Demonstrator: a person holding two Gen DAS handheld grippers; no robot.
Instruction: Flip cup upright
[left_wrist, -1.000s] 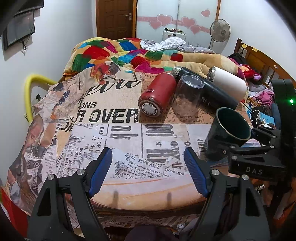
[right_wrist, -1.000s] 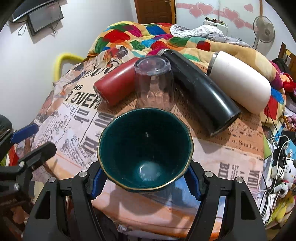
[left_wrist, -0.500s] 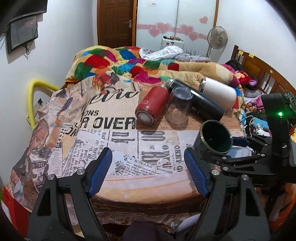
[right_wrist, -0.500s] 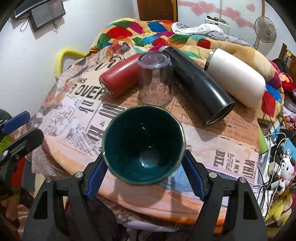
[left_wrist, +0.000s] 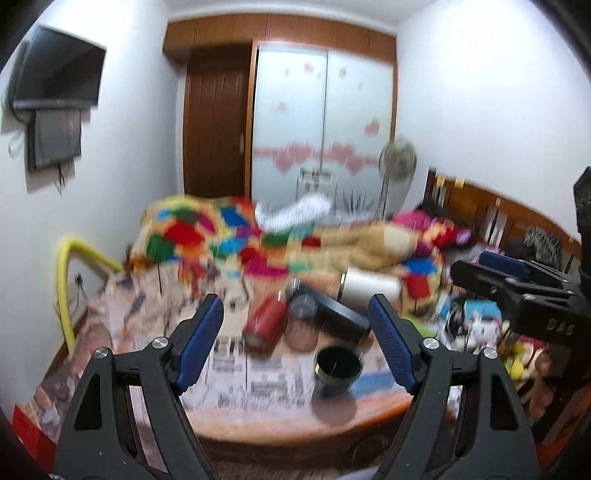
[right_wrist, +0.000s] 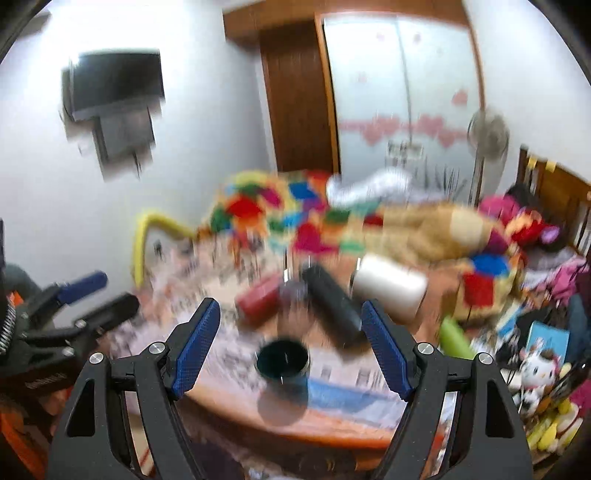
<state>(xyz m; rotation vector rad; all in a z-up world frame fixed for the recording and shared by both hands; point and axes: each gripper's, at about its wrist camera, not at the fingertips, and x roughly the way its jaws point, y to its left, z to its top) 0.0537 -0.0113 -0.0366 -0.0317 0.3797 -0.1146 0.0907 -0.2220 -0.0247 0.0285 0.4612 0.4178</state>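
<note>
The dark green cup stands upright, mouth up, near the front edge of the newspaper-covered table. It also shows in the right wrist view. My left gripper is open and empty, drawn back from the table. My right gripper is open and empty, raised behind the cup and apart from it. The right gripper shows from the side in the left wrist view. Both views are blurred by motion.
Behind the cup lie a red bottle, an upside-down clear glass, a black flask and a white flask. A colourful quilt covers the bed behind. Clutter and toys sit right of the table.
My right gripper has let go of the green cup, which now stands upright on the table. Both grippers have pulled back and up, away from the table.
</note>
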